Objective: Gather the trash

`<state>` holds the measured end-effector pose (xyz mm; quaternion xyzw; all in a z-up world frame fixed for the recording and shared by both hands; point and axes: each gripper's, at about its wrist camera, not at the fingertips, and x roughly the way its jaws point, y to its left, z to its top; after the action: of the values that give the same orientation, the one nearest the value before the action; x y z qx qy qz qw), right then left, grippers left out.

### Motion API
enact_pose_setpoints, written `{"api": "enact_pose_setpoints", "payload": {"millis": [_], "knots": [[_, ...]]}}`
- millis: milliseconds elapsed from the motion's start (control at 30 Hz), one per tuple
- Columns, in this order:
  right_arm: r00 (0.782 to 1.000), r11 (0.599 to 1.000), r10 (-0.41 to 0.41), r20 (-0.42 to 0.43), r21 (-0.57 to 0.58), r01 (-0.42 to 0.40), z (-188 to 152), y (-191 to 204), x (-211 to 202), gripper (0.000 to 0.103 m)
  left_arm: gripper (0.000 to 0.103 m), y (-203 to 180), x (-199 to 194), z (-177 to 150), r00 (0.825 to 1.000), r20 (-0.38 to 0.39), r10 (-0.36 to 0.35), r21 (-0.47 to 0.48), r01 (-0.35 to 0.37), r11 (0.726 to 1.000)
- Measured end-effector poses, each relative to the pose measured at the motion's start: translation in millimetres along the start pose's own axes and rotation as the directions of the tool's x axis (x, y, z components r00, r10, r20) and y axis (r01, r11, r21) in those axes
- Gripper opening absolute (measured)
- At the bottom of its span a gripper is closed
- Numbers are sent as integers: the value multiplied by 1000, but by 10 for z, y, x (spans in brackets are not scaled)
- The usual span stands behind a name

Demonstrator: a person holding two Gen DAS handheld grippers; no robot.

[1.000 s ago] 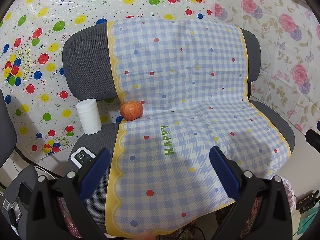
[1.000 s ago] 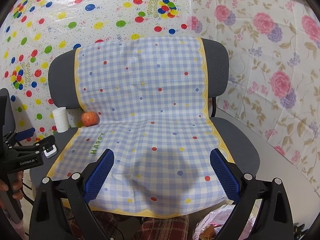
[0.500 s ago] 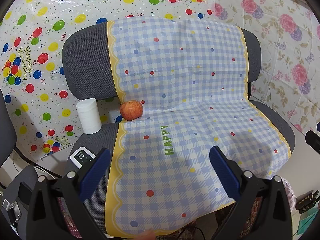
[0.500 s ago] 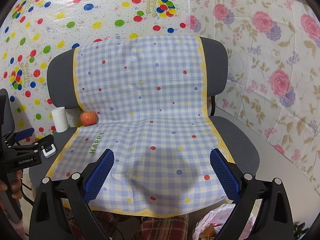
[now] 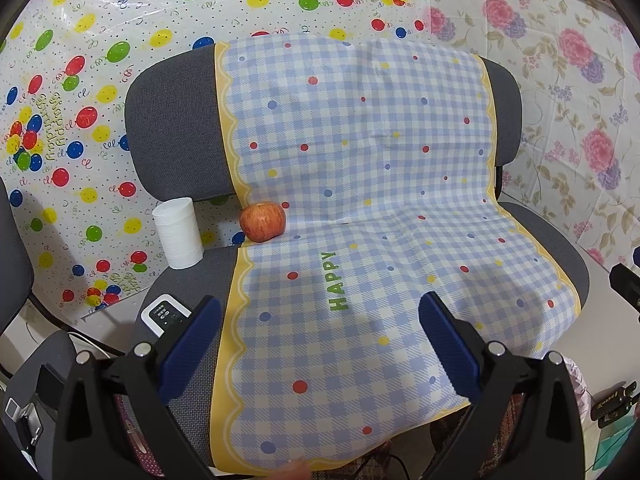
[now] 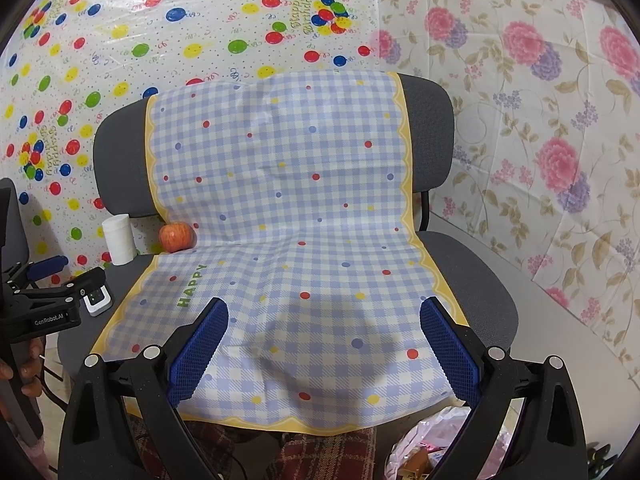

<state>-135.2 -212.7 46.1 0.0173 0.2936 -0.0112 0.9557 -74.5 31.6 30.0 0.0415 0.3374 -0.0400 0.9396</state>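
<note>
Grey office chair (image 5: 172, 120), seat and backrest draped with a blue-and-white checked cloth (image 5: 360, 168) printed "HAPPY", yellow scalloped border. On the seat's left rear corner: one white paper cup (image 5: 178, 233), upright, on bare grey upholstery; just beside it, one red apple (image 5: 262, 222), whole as far as can be seen, resting at the cloth's edge against the backrest. Nearer the front left edge: a small white device with a dark display (image 5: 164, 314), partly hidden behind a gripper finger; kind not determinable. Below the seat front, right side, in the right wrist view: a pink plastic bag (image 6: 436, 440) with some contents showing, items not identifiable; probably the trash receptacle. Left gripper (image 5: 320, 330): jaws wide apart, holding nothing, poised over the front of the seat. Right gripper (image 6: 324, 334): jaws likewise wide apart and empty, over the front centre of the cloth. Progress, as judged: the bag holds something, so some collecting may be accounted for; the cup is the likeliest trash in view and sits on the chair, well apart from the bag. Whether apple or device counts as trash cannot be settled.
</note>
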Motion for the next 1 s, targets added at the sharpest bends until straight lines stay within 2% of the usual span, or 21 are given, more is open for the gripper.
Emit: {"api": "enact_pose_setpoints", "payload": {"millis": [633, 1000], "knots": [[1000, 1000, -1, -2, 5, 1, 2, -14, -1, 96, 96, -31, -19, -3, 1000, -1, 1, 9, -1, 1000], [1000, 999, 12, -27, 44, -11, -74, -136, 109, 96, 96, -70, 6, -10, 1000, -2, -5, 17, 5, 1000]]}}
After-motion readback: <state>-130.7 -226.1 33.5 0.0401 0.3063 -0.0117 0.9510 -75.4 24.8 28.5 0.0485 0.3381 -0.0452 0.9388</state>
